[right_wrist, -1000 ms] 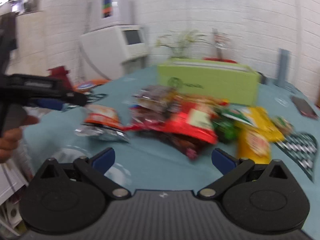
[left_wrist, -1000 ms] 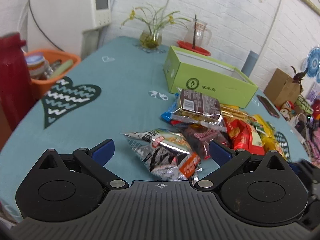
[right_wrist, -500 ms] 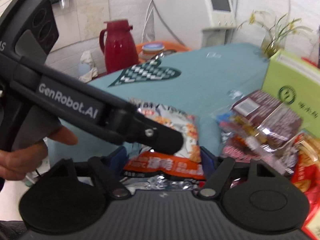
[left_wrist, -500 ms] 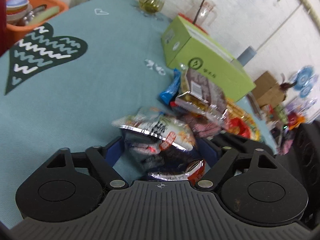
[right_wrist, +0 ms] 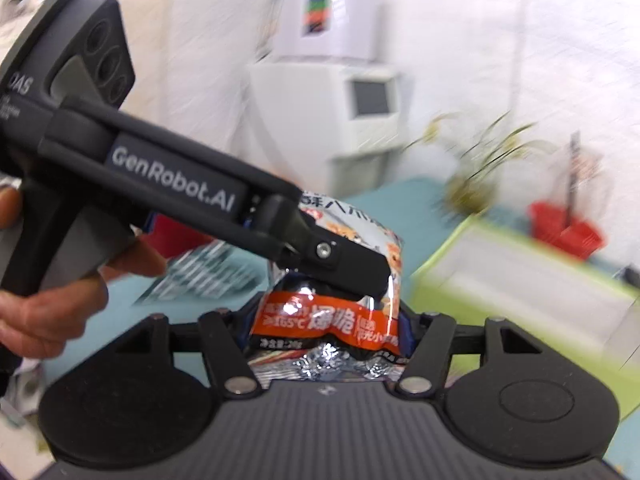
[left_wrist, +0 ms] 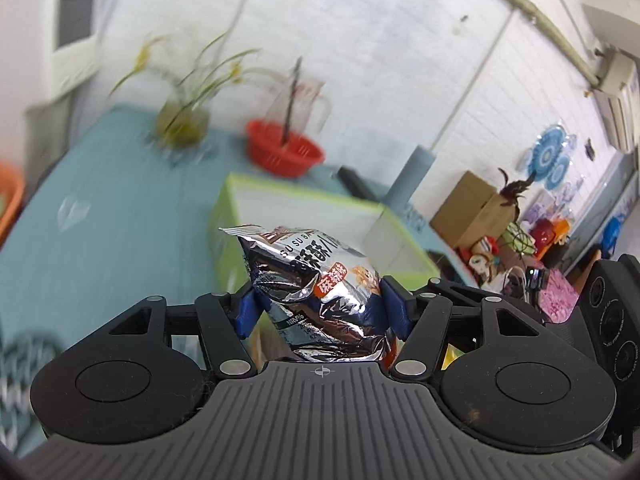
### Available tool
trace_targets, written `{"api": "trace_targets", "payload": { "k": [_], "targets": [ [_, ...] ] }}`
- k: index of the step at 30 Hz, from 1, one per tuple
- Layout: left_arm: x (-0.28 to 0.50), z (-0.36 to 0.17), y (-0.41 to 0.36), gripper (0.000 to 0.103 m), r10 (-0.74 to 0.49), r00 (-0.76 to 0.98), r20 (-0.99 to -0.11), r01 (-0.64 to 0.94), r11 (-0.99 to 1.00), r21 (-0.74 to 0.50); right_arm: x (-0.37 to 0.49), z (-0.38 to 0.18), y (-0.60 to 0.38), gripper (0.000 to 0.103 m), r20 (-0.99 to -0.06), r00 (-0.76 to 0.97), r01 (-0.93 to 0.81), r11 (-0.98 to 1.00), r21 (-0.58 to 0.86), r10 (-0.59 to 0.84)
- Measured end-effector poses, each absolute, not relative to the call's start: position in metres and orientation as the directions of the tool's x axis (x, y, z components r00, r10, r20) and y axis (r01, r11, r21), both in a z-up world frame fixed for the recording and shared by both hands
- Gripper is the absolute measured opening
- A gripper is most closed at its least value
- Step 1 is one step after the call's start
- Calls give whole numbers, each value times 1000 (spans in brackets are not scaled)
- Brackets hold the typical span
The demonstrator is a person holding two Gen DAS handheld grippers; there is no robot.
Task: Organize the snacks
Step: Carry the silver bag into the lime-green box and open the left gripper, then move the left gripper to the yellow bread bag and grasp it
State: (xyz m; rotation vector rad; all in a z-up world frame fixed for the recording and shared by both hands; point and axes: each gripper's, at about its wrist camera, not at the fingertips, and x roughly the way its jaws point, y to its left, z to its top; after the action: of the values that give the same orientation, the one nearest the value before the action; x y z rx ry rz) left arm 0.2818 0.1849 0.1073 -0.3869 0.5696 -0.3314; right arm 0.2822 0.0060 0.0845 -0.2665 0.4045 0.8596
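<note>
Both grippers hold the same silver snack bag with an orange band. My left gripper [left_wrist: 320, 310] is shut on the snack bag [left_wrist: 320, 292] and holds it in the air in front of the open green box [left_wrist: 312, 220]. My right gripper [right_wrist: 324, 330] is shut on the bag's orange-banded end [right_wrist: 328, 320]. The left gripper's black arm [right_wrist: 180, 196] crosses the right wrist view and presses on the bag from above. The green box [right_wrist: 520, 292] lies to the right there. The rest of the snack pile is hidden.
On the teal table [left_wrist: 100, 232] stand a plant in a glass vase [left_wrist: 184, 120] and a red basket with a glass jug [left_wrist: 284, 152] behind the box. A white machine [right_wrist: 360, 108] stands at the back. A cardboard box [left_wrist: 472, 208] and clutter sit far right.
Both grippers have closed on the snack bag and lifted it off the table toward the green box. The views are blurred by the motion.
</note>
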Motion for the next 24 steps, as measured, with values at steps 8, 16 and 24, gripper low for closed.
{"api": "trace_targets", "payload": {
  "k": [8,16,24],
  "targets": [
    [424,84,176,51,-432,738,-518,191,871,-453,407,76,9,66,-531,599,-709,705,-2,600],
    [421,74,176,73,-324,785,-528,113,913,-392,393,83,-50,90,-462,650,-667,744,34,604],
    [322,76,127,80,-444,758,-477,216,862,-459,287,67,-169,93,-389,751,-547,833,85,533]
  ]
}}
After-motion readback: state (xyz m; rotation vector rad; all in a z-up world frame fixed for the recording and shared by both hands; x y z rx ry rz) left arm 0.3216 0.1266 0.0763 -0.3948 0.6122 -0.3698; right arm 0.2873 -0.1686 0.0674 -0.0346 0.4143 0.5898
